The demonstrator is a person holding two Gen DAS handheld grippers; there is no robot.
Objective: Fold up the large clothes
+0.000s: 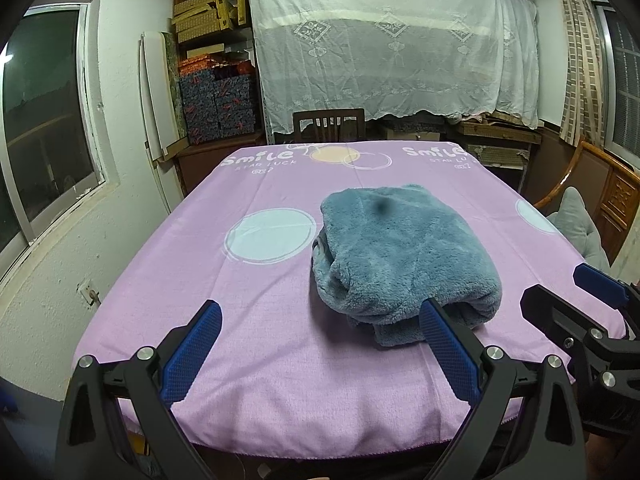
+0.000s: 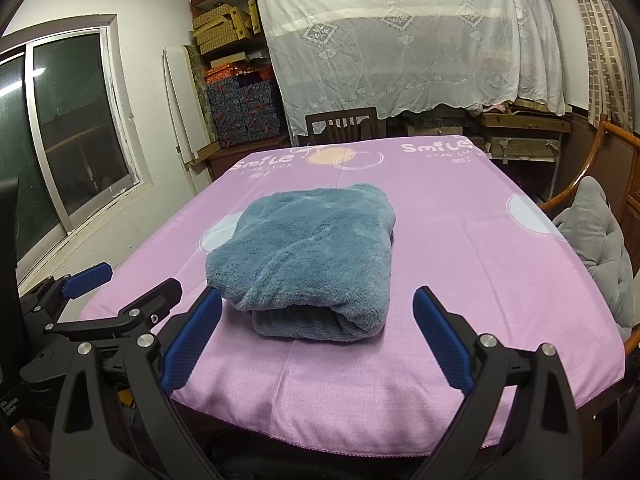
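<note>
A fluffy grey-blue garment point(image 1: 404, 260) lies folded into a thick bundle on the pink tablecloth point(image 1: 260, 320), right of the table's middle. My left gripper point(image 1: 320, 344) hangs open over the near edge, its right pad just in front of the bundle's near corner, nothing between its fingers. In the right wrist view the same garment point(image 2: 312, 256) sits straight ahead, and my right gripper point(image 2: 318, 332) is open with the bundle's near end just beyond its fingertips, apart from them. Each gripper shows at the side of the other's view: the right one point(image 1: 576, 292) and the left one point(image 2: 128, 284).
The pink cloth point(image 2: 440, 280) covers the whole table. A dark wooden chair point(image 1: 329, 124) stands at the far edge. A wooden chair with a grey cushion point(image 2: 600, 240) is at the right. Stacked boxes point(image 1: 216, 104) and a lace-draped shelf point(image 1: 392, 40) line the back wall.
</note>
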